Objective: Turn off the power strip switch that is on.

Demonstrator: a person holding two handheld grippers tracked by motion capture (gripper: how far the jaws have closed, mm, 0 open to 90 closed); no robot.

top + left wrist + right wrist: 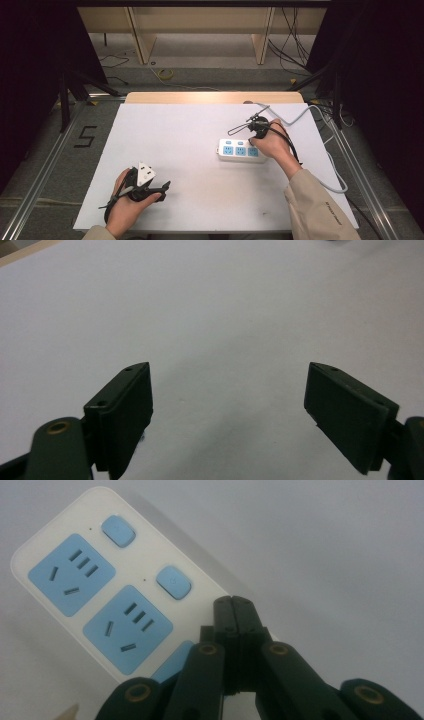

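A white power strip (240,150) with blue sockets and blue switches lies right of the table's middle. My right gripper (253,141) points down at its right end, and its jaws are shut with nothing between them. In the right gripper view the shut tips (232,602) sit over the power strip (100,595), in line with its two visible switches; I cannot tell whether they touch it. My left gripper (164,191) rests near the front left of the table. Its jaws stand wide open (227,390) over bare white surface, holding nothing.
The white table (190,130) has a wooden strip along its far edge. A pale cable (295,120) runs from the back across the right side of the table. Dark curtains and metal rails flank the table.
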